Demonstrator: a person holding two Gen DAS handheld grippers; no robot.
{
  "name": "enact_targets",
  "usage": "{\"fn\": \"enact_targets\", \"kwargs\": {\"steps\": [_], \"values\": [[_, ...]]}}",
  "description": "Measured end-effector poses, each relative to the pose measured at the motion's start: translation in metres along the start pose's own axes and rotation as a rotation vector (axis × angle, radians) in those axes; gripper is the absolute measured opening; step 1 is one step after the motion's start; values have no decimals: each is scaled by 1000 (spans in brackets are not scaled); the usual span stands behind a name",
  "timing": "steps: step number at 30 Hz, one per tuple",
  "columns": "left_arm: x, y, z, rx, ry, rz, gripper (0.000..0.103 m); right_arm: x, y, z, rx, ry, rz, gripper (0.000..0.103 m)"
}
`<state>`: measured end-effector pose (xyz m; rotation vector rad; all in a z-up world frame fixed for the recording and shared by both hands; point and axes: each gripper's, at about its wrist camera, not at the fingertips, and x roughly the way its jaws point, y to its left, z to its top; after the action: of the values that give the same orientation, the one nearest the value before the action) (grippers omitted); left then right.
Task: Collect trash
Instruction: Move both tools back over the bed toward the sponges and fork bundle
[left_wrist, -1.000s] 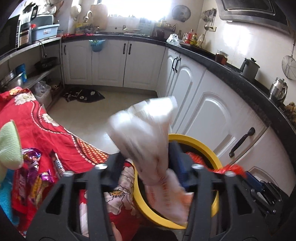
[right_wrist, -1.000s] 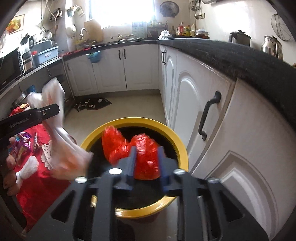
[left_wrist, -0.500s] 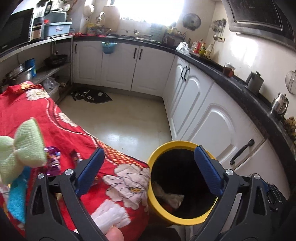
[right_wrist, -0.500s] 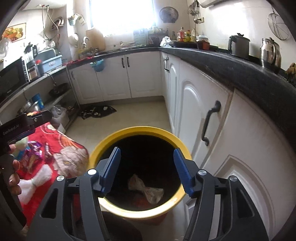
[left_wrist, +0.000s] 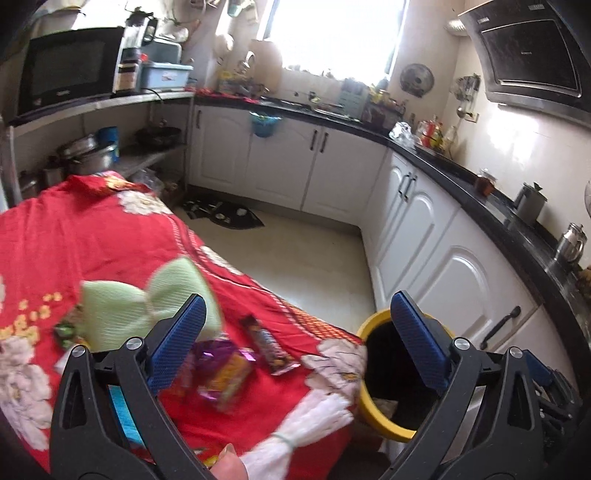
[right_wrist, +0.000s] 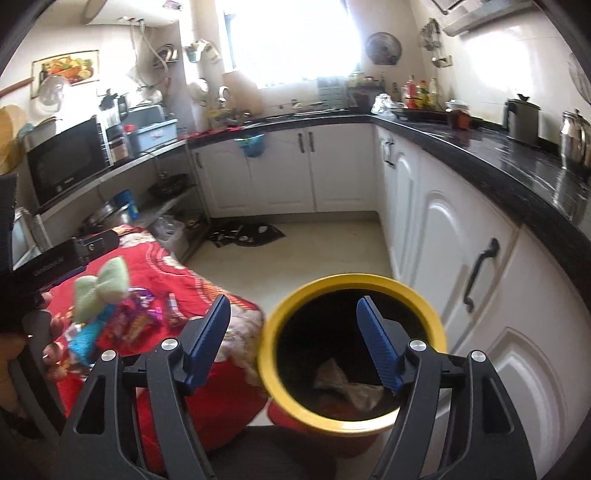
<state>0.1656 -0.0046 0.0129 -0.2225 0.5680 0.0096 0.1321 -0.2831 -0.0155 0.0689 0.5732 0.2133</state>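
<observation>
The yellow bin (right_wrist: 275, 332) stands on the floor beside the red flowered cloth (left_wrist: 74, 236). A crumpled pale wrapper (right_wrist: 347, 384) lies at its bottom. My right gripper (right_wrist: 293, 300) hovers over the bin's left rim, its jaws opening with nothing between them. My left gripper (left_wrist: 295, 299) hangs over the cloth's edge, jaws opening wide and empty, with the bin (left_wrist: 369, 406) at its right finger. On the cloth lie a purple and orange wrapper (left_wrist: 225, 369), a dark bar wrapper (left_wrist: 267, 345) and a pale green bow-shaped thing (left_wrist: 147, 302). The right wrist view shows these wrappers (right_wrist: 136, 317) too.
White cabinets (right_wrist: 454, 236) under a black counter (right_wrist: 517, 162) run close along the bin's right side. A dark mat (left_wrist: 225, 214) lies on the tiled floor beyond. A white fringed bundle (left_wrist: 306, 424) and a thumb (left_wrist: 229, 465) sit at the cloth's near edge.
The left gripper let go of a white bag and the right of a red bag, both into the bin. Both opened and rose. The left swung left over the cloth.
</observation>
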Motion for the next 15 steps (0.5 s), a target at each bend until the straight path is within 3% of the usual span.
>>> {"fn": "enact_targets", "kwargs": {"steps": [13, 15], "values": [[-30, 54, 3, -57, -44, 83, 92, 4, 68, -2, -93, 26, 126, 69], [-32, 60, 3, -62, -46, 94, 92, 5, 79, -3, -107, 31, 142, 73]]}}
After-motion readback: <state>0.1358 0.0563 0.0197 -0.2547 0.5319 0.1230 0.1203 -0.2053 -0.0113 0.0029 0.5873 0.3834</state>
